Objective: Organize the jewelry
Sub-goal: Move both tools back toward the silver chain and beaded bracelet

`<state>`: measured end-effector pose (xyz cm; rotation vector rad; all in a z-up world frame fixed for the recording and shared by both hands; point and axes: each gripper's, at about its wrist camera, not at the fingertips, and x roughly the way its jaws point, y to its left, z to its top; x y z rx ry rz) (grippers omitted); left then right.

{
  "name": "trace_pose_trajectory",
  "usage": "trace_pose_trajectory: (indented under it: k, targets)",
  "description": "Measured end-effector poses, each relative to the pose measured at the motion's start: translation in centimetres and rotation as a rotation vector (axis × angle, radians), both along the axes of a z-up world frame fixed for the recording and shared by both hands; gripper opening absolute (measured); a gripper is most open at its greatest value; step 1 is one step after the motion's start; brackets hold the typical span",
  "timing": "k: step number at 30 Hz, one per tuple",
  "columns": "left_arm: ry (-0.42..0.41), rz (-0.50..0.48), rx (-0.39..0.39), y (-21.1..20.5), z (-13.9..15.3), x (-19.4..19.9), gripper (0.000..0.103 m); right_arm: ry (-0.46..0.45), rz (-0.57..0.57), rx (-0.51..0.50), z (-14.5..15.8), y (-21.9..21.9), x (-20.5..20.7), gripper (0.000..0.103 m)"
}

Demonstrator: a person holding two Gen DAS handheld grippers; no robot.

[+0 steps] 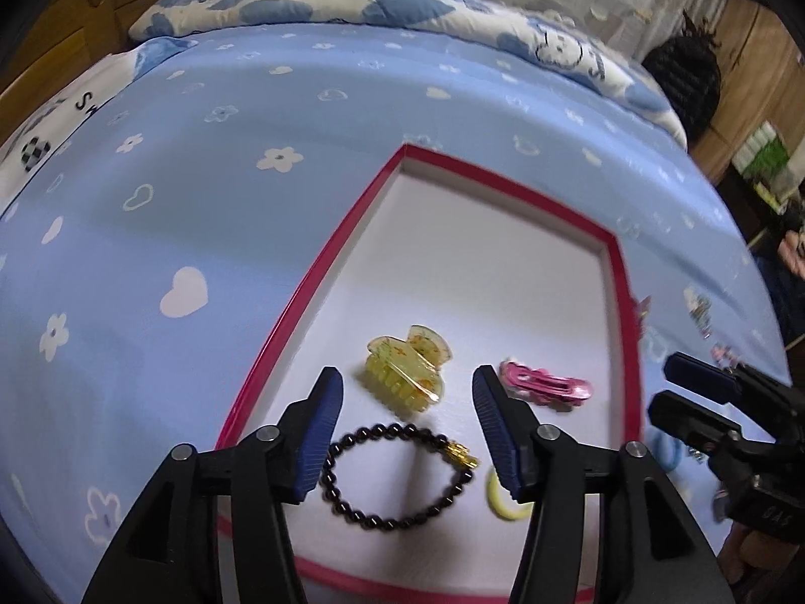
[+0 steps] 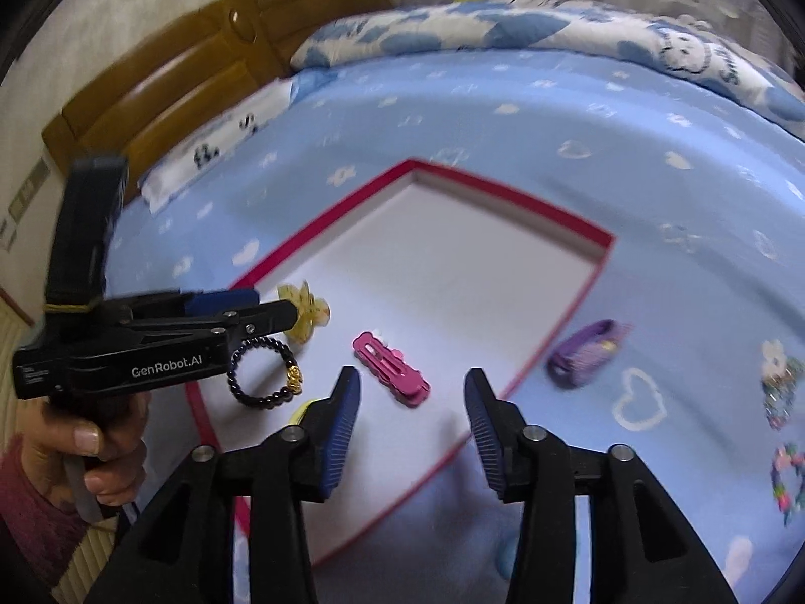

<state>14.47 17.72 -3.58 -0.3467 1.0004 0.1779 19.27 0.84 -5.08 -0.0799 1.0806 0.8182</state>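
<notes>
A red-rimmed white tray (image 1: 322, 277) (image 2: 563, 342) lies on the blue bedspread. In it are a yellow claw clip (image 1: 405, 375) (image 2: 307, 314), a dark bead bracelet (image 1: 397, 473) (image 2: 266, 375) with a gold charm, a pink hair clip (image 1: 546, 382) (image 2: 392, 370) and a yellow hair tie (image 1: 505, 501) (image 2: 301, 411). My left gripper (image 1: 407, 415) (image 2: 251, 309) is open and empty, just above the bracelet. My right gripper (image 2: 410, 418) (image 1: 676, 392) is open and empty over the tray's near right edge, close to the pink clip.
A purple hair clip (image 2: 586, 352) lies on the bedspread right of the tray. Bead and flower pieces (image 2: 780, 387) lie further right. A light blue hair tie (image 1: 666, 445) sits by the tray's right edge. A blue-white quilt (image 1: 352, 5) and a wooden headboard (image 2: 166, 90) lie behind.
</notes>
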Motion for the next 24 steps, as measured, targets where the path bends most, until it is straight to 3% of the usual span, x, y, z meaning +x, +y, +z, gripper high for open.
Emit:
trace_pose_trajectory:
  k: [8, 24]
  targets:
    - [-0.076, 0.018, -0.070, -1.8, 2.0, -3.0, 0.061, -0.017, -0.139, 0.041, 2.1, -6.2, -0.9, 0.052]
    - [-0.076, -0.177, -0.065, -8.6, 3.8, -1.4, 0.062, -0.020, -0.365, 0.017, 2.2, -17.3, -1.8, 0.052]
